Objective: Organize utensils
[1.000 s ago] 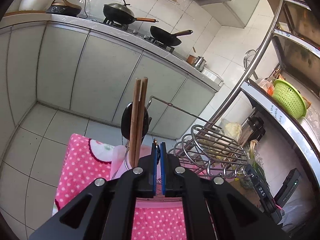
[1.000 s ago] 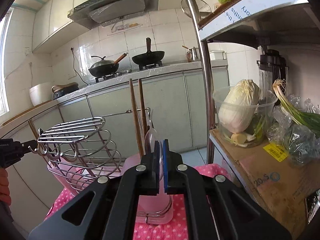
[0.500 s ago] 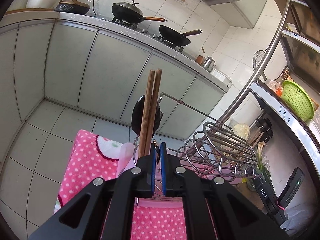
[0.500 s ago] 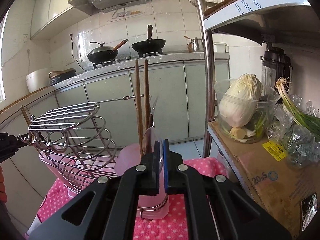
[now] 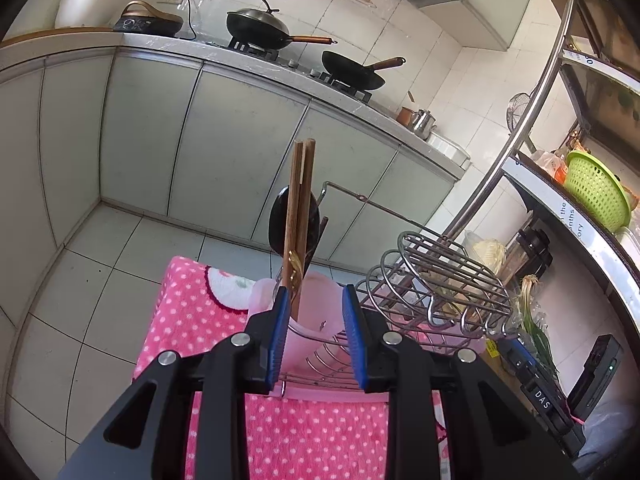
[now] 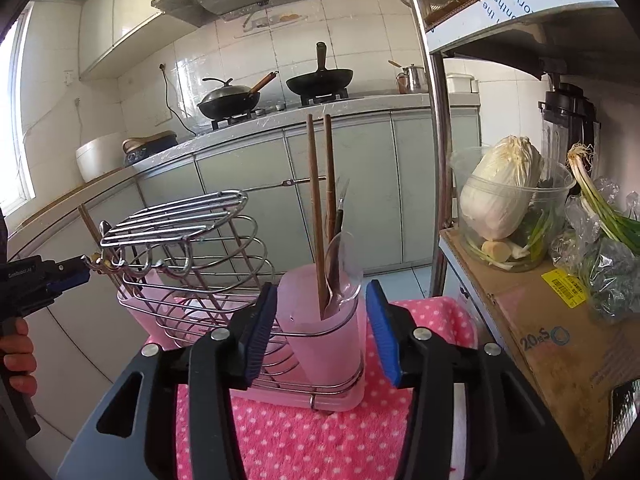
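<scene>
Both hand-held grippers, left [image 5: 314,322] and right [image 6: 322,322], gape empty near the pink cup [image 6: 324,332]; chopsticks [image 6: 320,208] and spoon [image 6: 340,268] stand inside.

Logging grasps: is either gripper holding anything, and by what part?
Nothing. Left gripper and right gripper are both open; the chopsticks stand in the pink cup.

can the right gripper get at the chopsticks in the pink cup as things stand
Probably yes. The right gripper is open, jaws either side of the pink cup, and the chopsticks stand well above its rim with open space around their upper part. A spoon leans beside them.
</scene>
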A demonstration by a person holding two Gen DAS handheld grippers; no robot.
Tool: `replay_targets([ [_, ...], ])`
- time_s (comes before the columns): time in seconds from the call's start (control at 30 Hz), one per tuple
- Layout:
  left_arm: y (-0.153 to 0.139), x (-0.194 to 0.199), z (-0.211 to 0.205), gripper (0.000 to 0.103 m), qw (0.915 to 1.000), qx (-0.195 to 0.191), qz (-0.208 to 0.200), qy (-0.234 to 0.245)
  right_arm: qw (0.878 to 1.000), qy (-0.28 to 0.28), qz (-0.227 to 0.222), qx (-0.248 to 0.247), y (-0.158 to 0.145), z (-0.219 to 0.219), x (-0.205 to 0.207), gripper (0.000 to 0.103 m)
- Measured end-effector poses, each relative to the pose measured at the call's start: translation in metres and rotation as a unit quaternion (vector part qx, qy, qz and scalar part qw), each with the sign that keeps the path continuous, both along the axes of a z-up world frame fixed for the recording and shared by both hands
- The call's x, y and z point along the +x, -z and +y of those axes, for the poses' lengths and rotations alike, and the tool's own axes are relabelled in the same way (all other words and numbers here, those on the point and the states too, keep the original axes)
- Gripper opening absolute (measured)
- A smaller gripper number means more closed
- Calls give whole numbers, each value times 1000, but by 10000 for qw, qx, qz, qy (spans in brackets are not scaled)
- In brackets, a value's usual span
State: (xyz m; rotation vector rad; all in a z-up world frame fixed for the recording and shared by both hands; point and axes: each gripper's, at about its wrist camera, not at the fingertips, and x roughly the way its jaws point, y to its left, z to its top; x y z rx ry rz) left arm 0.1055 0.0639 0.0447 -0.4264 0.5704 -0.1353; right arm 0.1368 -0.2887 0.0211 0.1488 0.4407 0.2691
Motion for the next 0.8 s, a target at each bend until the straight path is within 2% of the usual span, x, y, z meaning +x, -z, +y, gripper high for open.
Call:
replay_targets([
  [0.43, -4, -33, -13, 28, 9997, 225, -1, 40, 9999, -142, 4, 28, -6, 11, -38, 56],
  [0.5, -4, -39, -15, 28, 9995, 298, -33, 12, 9999, -140, 16, 42, -7, 12, -44, 59],
  [0.63, -7, -53, -22, 28, 9981, 555, -211, -144, 9999, -80, 91, 104, -7, 12, -52, 66],
  [0.8, -10, -71, -38, 28, 9924, 1100, -450, -304, 9997, -77, 168, 150, -6, 14, -59, 69],
])
